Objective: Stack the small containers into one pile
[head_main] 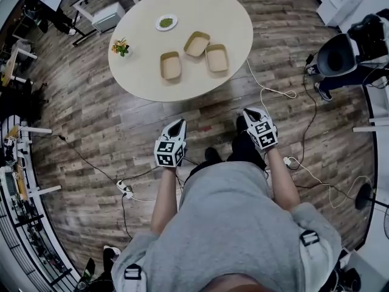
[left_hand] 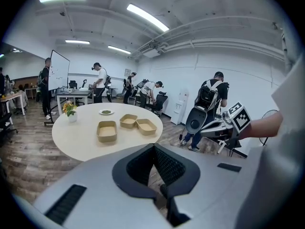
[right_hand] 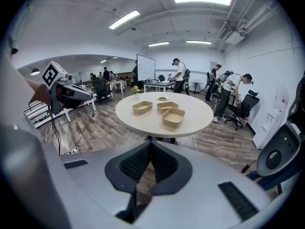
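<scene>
Left hand-held gripper (head_main: 178,125) clenched, empty; right hand-held gripper (head_main: 249,112) clenched, empty. Both above floor (head_main: 91,120), short of table (head_main: 234,14). Small containers unstacked toward table's near edge: left container (head_main: 171,65), middle container (head_main: 197,44), right container (head_main: 217,58).

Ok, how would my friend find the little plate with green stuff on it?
Look for the big round pale table on the wooden floor. Past the three tan containers, towards the table's far edge, lies the little plate. It is the only flat white round thing there, with a green heap in its middle.
</scene>
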`<state>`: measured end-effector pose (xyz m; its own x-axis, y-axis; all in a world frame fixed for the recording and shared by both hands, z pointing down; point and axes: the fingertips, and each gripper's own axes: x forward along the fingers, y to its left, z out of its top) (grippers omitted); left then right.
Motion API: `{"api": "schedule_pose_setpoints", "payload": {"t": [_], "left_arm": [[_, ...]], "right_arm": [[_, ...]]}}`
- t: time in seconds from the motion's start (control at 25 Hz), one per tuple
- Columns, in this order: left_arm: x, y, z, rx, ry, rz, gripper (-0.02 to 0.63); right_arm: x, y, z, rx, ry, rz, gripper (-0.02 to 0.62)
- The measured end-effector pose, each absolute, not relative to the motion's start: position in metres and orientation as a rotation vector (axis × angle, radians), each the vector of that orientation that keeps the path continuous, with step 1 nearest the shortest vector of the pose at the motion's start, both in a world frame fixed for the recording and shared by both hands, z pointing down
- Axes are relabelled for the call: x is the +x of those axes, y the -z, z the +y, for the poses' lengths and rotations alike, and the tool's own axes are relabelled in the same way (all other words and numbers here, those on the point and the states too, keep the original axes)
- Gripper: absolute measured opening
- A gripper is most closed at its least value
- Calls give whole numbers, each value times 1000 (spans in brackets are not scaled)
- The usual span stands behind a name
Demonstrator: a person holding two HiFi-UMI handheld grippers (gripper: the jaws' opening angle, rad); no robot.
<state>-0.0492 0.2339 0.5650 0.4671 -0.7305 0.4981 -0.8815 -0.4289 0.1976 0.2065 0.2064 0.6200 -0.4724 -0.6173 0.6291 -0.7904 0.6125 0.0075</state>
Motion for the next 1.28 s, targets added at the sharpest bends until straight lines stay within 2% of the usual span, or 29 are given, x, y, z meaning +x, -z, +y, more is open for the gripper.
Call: {"api": "schedule_pose_setpoints", "payload": {"t": [0.64, 1.28], "left_arm": [[-27, -576, 170, 2200, -520, -1382, 17], [30, -567, 100, 1982, -459, -1638, 17]], "right_arm": [[221, -638, 129, 956, -401, -2262, 6], [221, -650, 34, 466, -292, -2361, 6]]}}
